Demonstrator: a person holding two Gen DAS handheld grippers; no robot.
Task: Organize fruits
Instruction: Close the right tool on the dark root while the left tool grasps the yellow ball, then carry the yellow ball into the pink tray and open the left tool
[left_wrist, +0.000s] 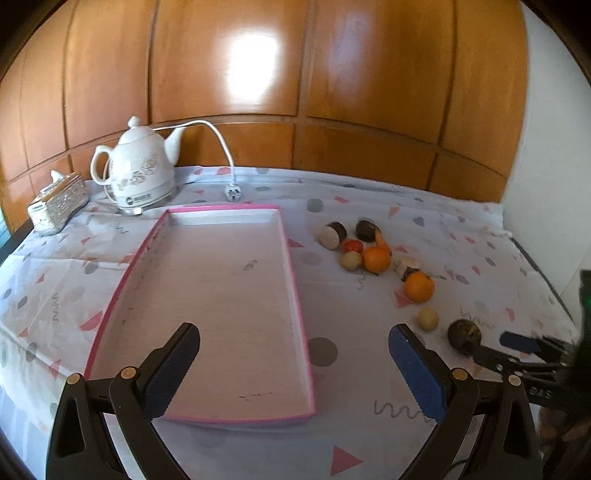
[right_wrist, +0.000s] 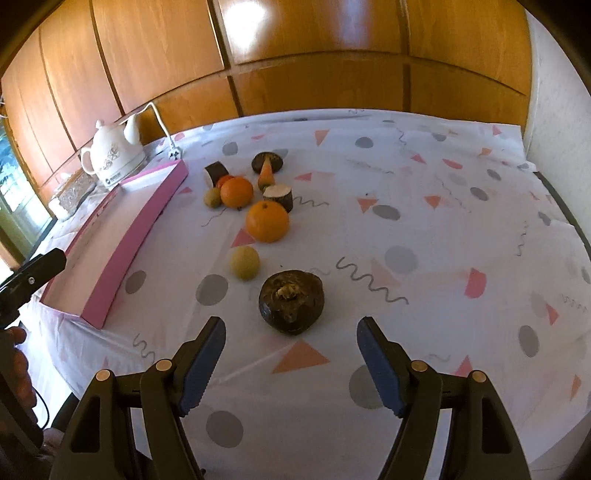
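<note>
Right gripper (right_wrist: 291, 354) gaping near dark fruit (right_wrist: 291, 301), pink tray (left_wrist: 299, 295) bare

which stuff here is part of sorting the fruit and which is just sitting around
Part of the job: pink tray, two oranges, dark round fruit, pale small fruit, both open grippers.
Just lying about: white kettle, its plug, tissue box.

- The right gripper (left_wrist: 517, 349) blurs at the left wrist view's right edge; one finger overlaps the dark round fruit (left_wrist: 464, 335).
- A hand (right_wrist: 16, 365) is cut off at the right wrist view's left edge.
- The pink tray (right_wrist: 140, 221) hides its own floor behind its wall.
</note>
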